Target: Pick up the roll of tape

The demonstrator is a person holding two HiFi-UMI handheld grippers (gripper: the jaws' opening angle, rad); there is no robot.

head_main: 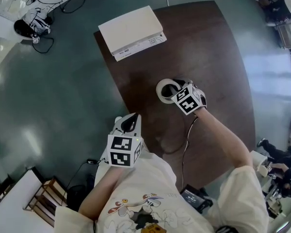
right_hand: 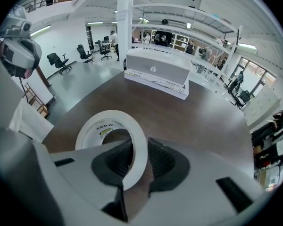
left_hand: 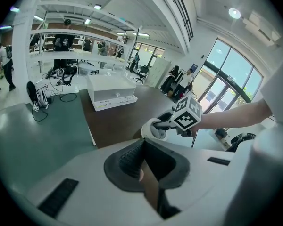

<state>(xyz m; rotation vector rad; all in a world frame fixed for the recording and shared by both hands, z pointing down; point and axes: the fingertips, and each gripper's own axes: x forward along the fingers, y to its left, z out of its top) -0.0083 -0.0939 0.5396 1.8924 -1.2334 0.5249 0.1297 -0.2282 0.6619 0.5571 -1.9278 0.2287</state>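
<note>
The roll of tape (right_hand: 137, 149) is clamped by its wall in the right gripper (right_hand: 134, 160) — one jaw inside the ring, one outside, seemingly for lifting off the table (head_main: 218, 57) — while the left gripper (left_hand: 144, 161) is held aside, jaws together, empty.

The right gripper (right_hand: 134, 166) is pinching the wall of the white roll of tape (right_hand: 140, 149) between its jaws, the ring standing on edge over the brown table (right_hand: 198, 121). A white box (right_hand: 158, 72) is lying farther back.
</note>
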